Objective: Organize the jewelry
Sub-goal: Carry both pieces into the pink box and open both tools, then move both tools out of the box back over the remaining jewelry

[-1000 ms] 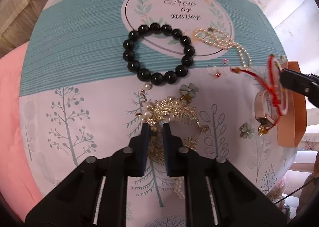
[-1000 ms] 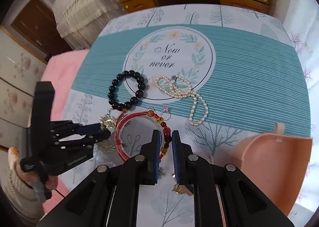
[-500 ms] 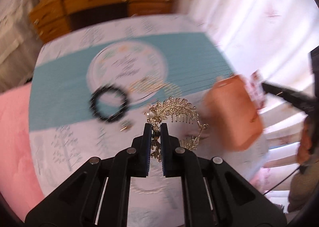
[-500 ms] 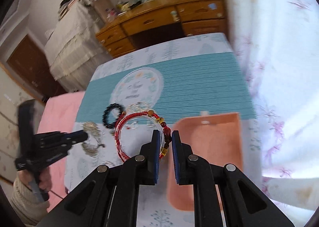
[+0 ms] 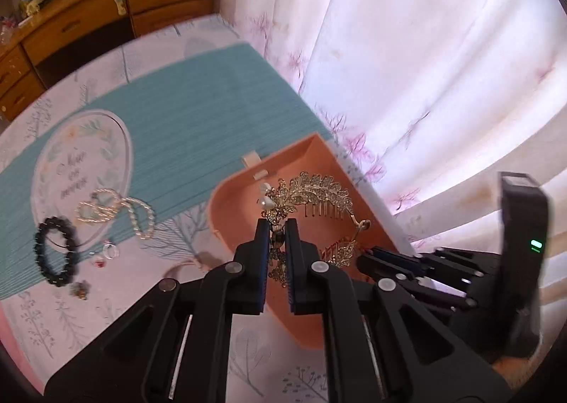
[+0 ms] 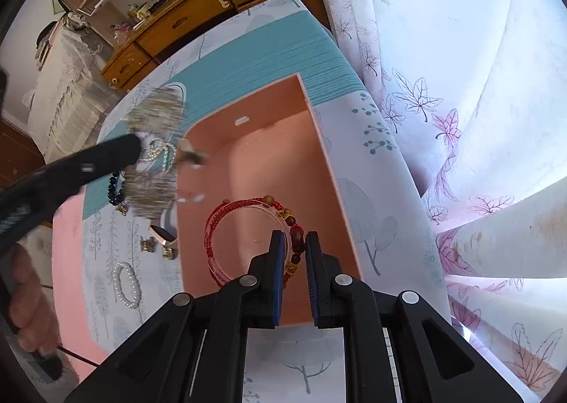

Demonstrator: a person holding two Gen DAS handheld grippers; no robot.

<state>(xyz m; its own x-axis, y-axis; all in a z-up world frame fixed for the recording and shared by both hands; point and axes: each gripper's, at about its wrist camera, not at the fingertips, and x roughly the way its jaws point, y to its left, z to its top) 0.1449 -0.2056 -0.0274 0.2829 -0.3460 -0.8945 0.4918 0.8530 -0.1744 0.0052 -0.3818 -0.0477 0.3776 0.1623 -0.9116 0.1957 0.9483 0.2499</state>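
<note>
My left gripper (image 5: 277,226) is shut on a gold leaf hair comb (image 5: 312,196) and holds it over the open pink box (image 5: 301,325). My right gripper (image 6: 295,240) is shut on a red bead bracelet (image 6: 226,215) and holds it above the inside of the pink box (image 6: 265,155). In the right wrist view the left gripper (image 6: 136,146) with the blurred comb (image 6: 156,151) reaches in from the left, at the box's left edge. In the left wrist view the right gripper's body (image 5: 460,272) sits at the lower right, over the box's near end.
On the cloth left of the box lie a pearl necklace (image 5: 117,211), a black bead bracelet (image 5: 56,250), small rings (image 5: 110,250), a small pearl bracelet (image 6: 127,282) and a watch (image 6: 161,234). White curtains (image 6: 460,119) hang right of the table. A wooden dresser (image 5: 88,24) stands behind.
Both grippers have lifted their jewelry off the cloth and swung right to the pink box. The comb and the red bracelet now hang over the box.
</note>
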